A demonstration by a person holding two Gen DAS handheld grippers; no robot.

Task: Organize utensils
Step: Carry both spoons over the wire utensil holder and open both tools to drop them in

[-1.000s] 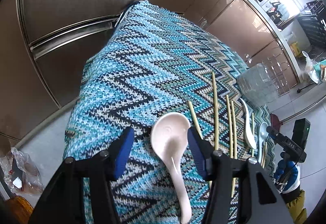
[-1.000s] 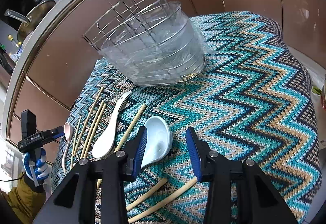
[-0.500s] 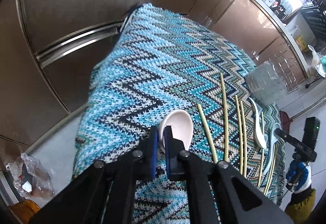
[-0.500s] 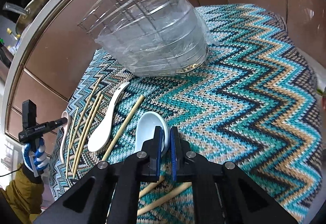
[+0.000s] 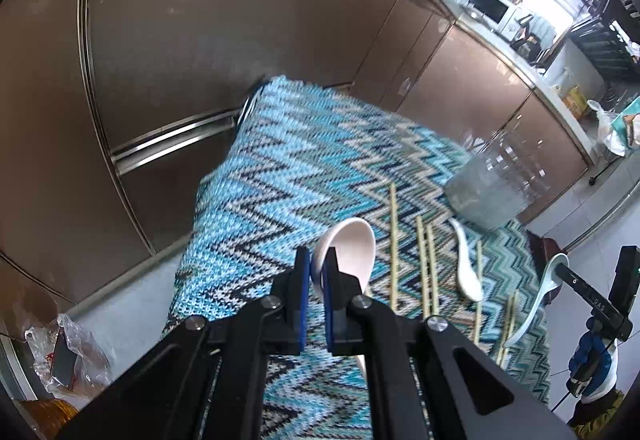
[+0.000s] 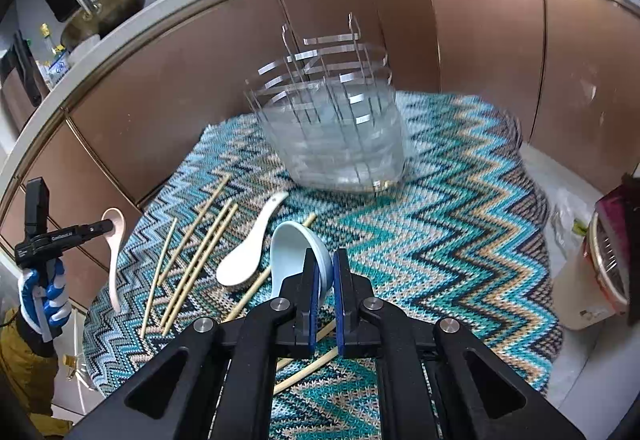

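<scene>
The left hand-held gripper (image 5: 316, 272) was closed on the rim of a pink spoon (image 5: 352, 252), and the right hand-held gripper (image 6: 326, 276) was closed on the rim of a pale blue spoon (image 6: 294, 252); both spoons were off the zigzag cloth (image 6: 460, 220) that covered the bench, each with its handle hanging down. To do this step well, I judged that each spoon should be carried slowly and kept low in tilt, because a grip on a thin smooth bowl edge can slip or let the spoon swing. The likely goal was the wire rack (image 6: 332, 119) with clear plastic around it, which stood near the far edge of the bench against the brown cabinets (image 6: 480, 39). One white spoon (image 6: 248, 252) and several chopsticks (image 6: 196, 260) lay on the cloth between the grippers and the rack, toward the left side, so the hanging handles should pass above them. The right half of the cloth was open and gave the freer path. The rack's upright wires could catch a handle, so I would enter from above.
</scene>
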